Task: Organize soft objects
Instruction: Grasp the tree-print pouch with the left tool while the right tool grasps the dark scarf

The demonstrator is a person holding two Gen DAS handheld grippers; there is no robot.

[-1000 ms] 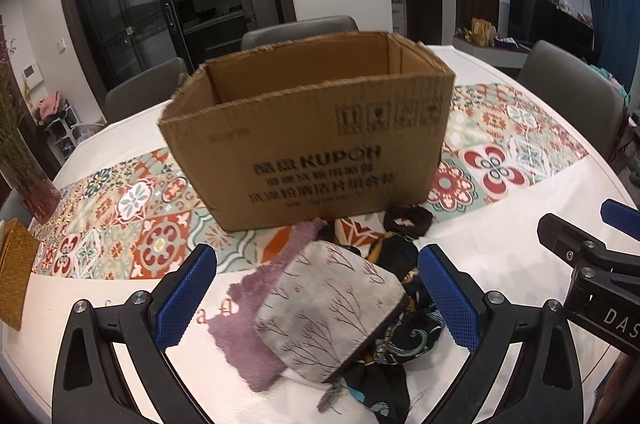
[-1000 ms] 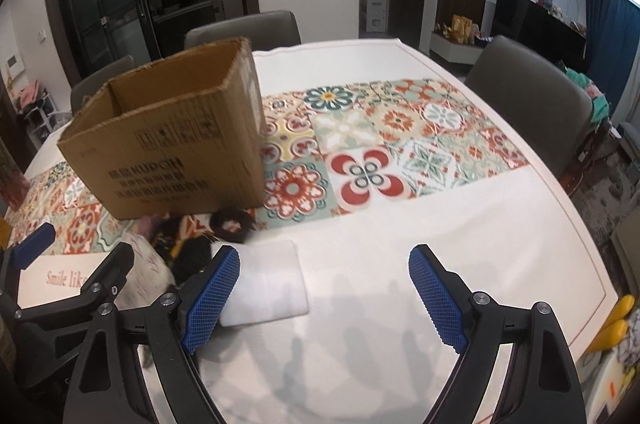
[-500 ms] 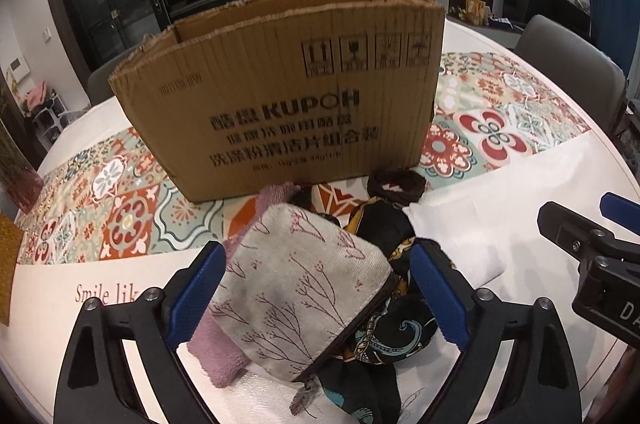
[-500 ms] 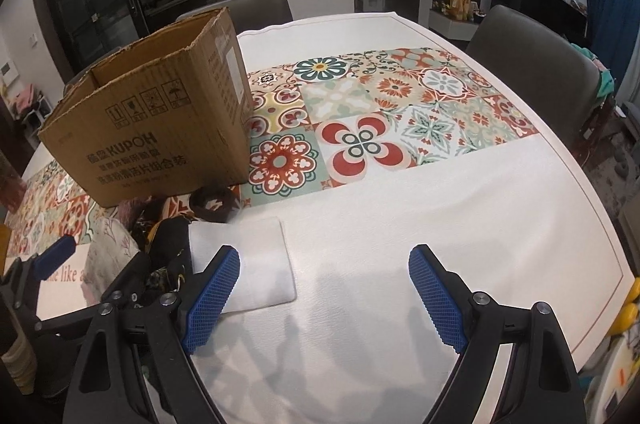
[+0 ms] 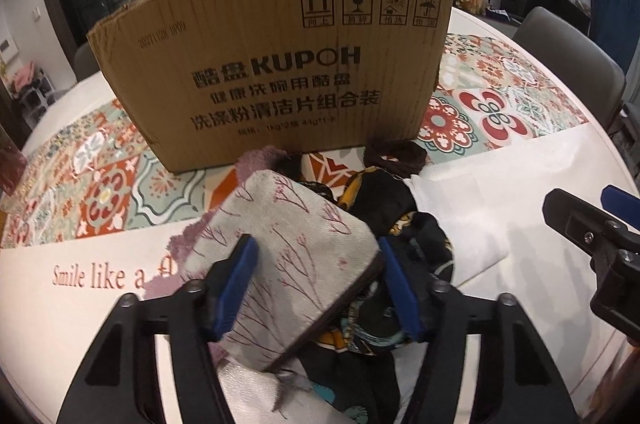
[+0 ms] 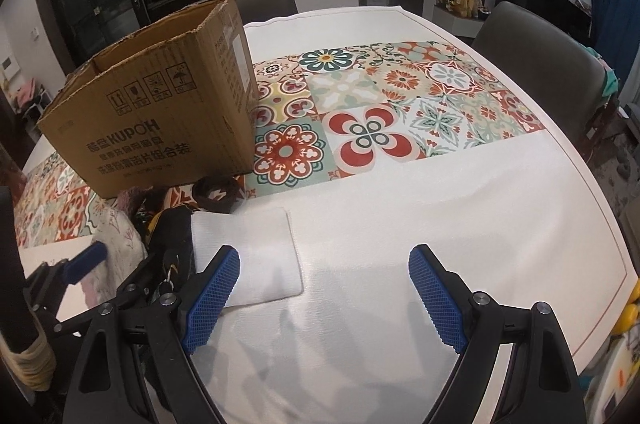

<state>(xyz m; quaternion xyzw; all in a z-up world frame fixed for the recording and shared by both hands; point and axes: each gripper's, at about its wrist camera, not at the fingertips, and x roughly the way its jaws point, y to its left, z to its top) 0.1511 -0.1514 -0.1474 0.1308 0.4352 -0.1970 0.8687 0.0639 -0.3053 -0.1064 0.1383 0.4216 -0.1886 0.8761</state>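
A grey pouch (image 5: 304, 224) with a branch print and a dark zip lies on a heap of soft things in front of the cardboard box (image 5: 280, 64). My left gripper (image 5: 316, 252) straddles it; its jaws are closing and both blue pads touch the pouch's sides. Under the pouch lie a purple towel (image 5: 260, 160) and a black patterned scarf (image 5: 400, 208). A dark scrunchie (image 5: 394, 154) sits by the box's corner. My right gripper (image 6: 324, 256) stands open over bare tablecloth, its left finger beside a folded white cloth (image 6: 248, 252).
The open-topped box (image 6: 160, 112) stands on a tiled-pattern runner (image 6: 372, 140) across the round table. Grey chairs (image 6: 536, 52) ring the far and right sides. The table's edge (image 6: 616, 248) curves close on the right, with yellow items (image 6: 628, 308) beyond it.
My left gripper has come down over the heap and its jaws have narrowed from wide open onto the grey pouch. The right gripper has sunk a little and kept its width.
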